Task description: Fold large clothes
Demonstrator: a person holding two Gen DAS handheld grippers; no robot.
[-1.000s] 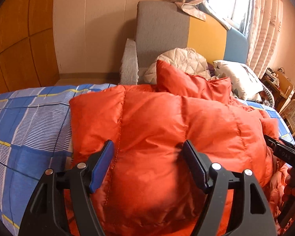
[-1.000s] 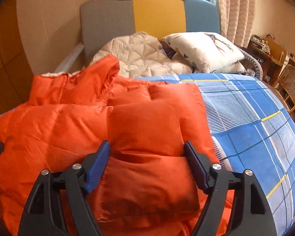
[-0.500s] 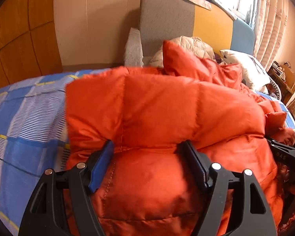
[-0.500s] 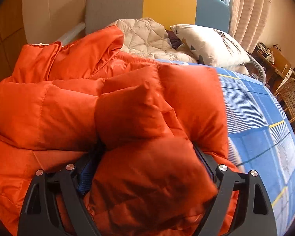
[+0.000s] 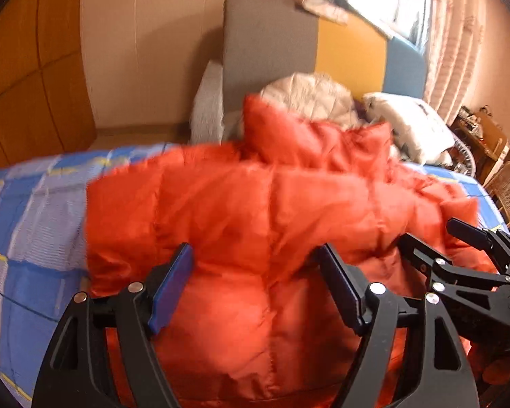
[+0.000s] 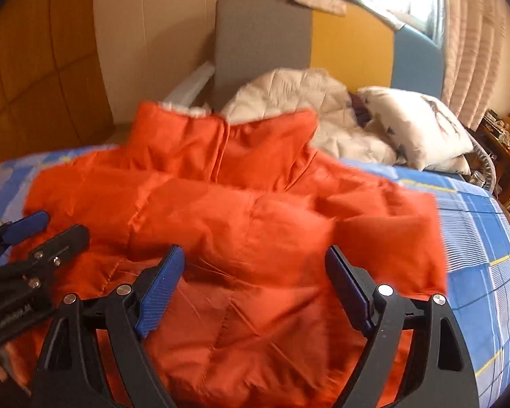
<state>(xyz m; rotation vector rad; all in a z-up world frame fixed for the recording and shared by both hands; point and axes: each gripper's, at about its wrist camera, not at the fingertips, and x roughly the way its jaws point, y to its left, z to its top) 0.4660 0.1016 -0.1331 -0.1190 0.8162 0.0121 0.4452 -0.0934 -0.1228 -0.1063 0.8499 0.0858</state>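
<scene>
orange puffer jacket (image 6: 248,238) folded on the blue plaid bed (image 6: 476,238) — left gripper (image 5: 258,278) opening, right gripper (image 6: 255,282) wide, jacket bulging between both, pillow (image 6: 418,125) at 2 o'clock

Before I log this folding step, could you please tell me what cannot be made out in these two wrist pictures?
- Near hem of the orange jacket: cut off by the bottom edge, both views.
- Whether the left tongs, whose jaws are opening, still press the jacket: left view, puffy fabric hides the pads.
- Jacket's left edge: left view, motion blur.
- Clutter on the side table: too small.
- Bedsheet under the jacket: covered.
</scene>
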